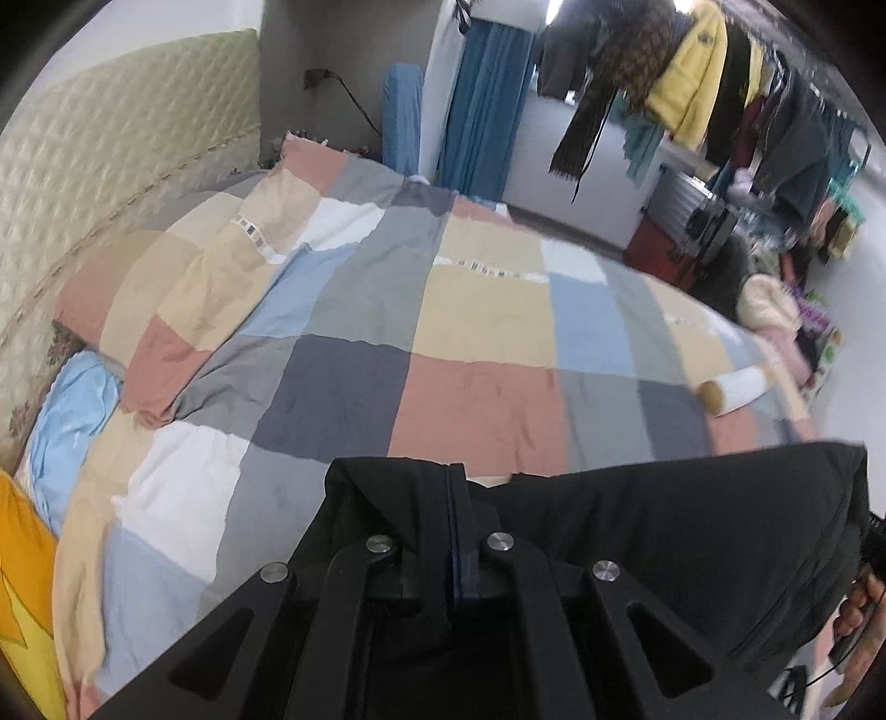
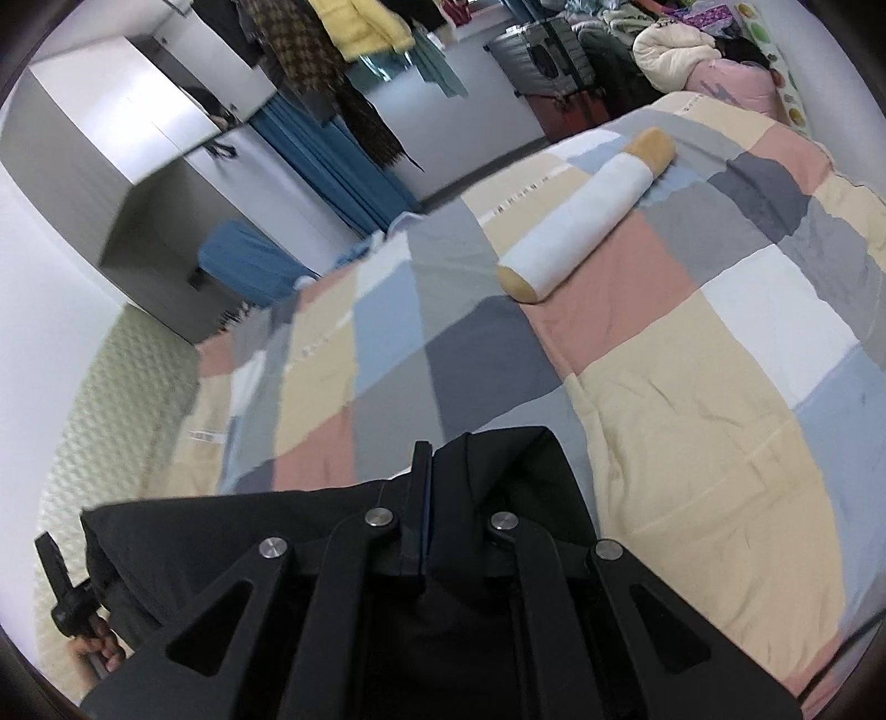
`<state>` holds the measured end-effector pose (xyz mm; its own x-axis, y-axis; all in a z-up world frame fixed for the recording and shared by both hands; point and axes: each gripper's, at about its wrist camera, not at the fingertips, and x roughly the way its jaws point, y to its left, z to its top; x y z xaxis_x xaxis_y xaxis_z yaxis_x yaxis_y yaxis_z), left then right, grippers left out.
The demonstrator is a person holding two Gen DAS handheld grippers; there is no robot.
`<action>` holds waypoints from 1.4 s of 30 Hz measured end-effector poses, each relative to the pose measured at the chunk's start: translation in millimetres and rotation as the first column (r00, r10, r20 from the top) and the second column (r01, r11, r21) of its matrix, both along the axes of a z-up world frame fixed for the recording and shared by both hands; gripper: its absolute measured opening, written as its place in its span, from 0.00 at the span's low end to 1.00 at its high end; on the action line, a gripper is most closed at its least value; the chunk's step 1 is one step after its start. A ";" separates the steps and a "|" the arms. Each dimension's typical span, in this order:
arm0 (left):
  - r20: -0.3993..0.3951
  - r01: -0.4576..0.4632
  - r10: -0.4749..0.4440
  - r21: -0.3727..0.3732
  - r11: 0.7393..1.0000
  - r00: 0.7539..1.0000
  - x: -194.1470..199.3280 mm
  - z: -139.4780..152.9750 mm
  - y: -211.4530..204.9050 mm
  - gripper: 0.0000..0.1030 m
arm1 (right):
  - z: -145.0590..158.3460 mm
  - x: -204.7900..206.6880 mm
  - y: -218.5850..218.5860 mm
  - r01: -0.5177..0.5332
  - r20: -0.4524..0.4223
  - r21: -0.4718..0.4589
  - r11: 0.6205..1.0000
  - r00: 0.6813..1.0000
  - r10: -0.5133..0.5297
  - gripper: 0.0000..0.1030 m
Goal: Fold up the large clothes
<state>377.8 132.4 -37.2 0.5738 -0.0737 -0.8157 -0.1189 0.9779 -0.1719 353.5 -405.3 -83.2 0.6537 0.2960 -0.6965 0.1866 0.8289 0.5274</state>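
A large black garment (image 1: 692, 537) hangs stretched between my two grippers above the near edge of a bed with a checked patchwork quilt (image 1: 443, 332). My left gripper (image 1: 455, 515) is shut on one top corner of the garment. My right gripper (image 2: 423, 498) is shut on the other top corner of the black garment (image 2: 232, 531). The cloth drapes over the fingers and hides most of them. The garment's lower part is out of view.
A white and tan bolster pillow (image 2: 581, 216) lies on the quilt (image 2: 692, 387). A padded headboard (image 1: 111, 183) and blue pillow (image 1: 66, 415) lie at the left. Hanging clothes (image 1: 692, 83), blue curtains (image 1: 482, 105), a wardrobe (image 2: 138, 138) and piled bedding (image 2: 692, 50) stand beyond.
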 end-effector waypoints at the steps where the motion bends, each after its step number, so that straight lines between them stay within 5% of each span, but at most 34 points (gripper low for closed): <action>1: -0.007 -0.001 0.001 0.002 1.000 1.000 8.6 -11.5 -1.2 0.05 | -10.2 8.3 0.3 -0.005 -0.014 -0.011 1.000 1.000 0.005 0.06; 10: -0.082 -0.034 0.027 -0.083 0.996 0.996 35.6 -87.0 0.5 0.06 | -89.9 35.3 2.5 -0.041 -0.108 0.002 0.999 0.993 0.041 0.06; 20: -0.147 -0.036 0.007 -0.198 0.980 0.989 -4.6 -74.1 16.4 0.08 | -72.7 4.8 -3.7 0.023 -0.090 0.080 0.997 0.996 -0.016 0.10; 22: -0.144 -0.032 -0.004 -0.243 0.969 0.990 -16.6 -64.6 22.5 0.13 | -62.5 -6.3 -4.3 0.020 -0.078 0.094 0.995 0.997 -0.013 0.15; 27: -0.050 -0.025 0.010 -0.306 0.952 0.999 -59.2 -13.8 42.2 0.62 | -25.7 -40.0 -10.1 0.028 -0.009 0.135 0.990 1.000 -0.027 0.64; 35: 0.178 0.076 -0.040 -0.200 0.977 0.983 -122.2 64.3 23.3 0.65 | 51.7 -85.8 2.4 0.003 0.149 -0.011 1.000 0.989 -0.002 0.67; 42: 0.202 0.204 -0.195 -0.023 0.979 0.960 -130.1 37.3 -53.0 0.65 | 67.4 -101.0 74.9 -0.118 0.206 -0.206 0.971 0.965 0.161 0.74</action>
<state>247.7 79.5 0.1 0.6935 -0.2353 -0.6809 0.1185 0.9695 -0.2144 252.4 -330.5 -15.8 0.7584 0.2715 -0.5925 -0.0409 0.9272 0.3724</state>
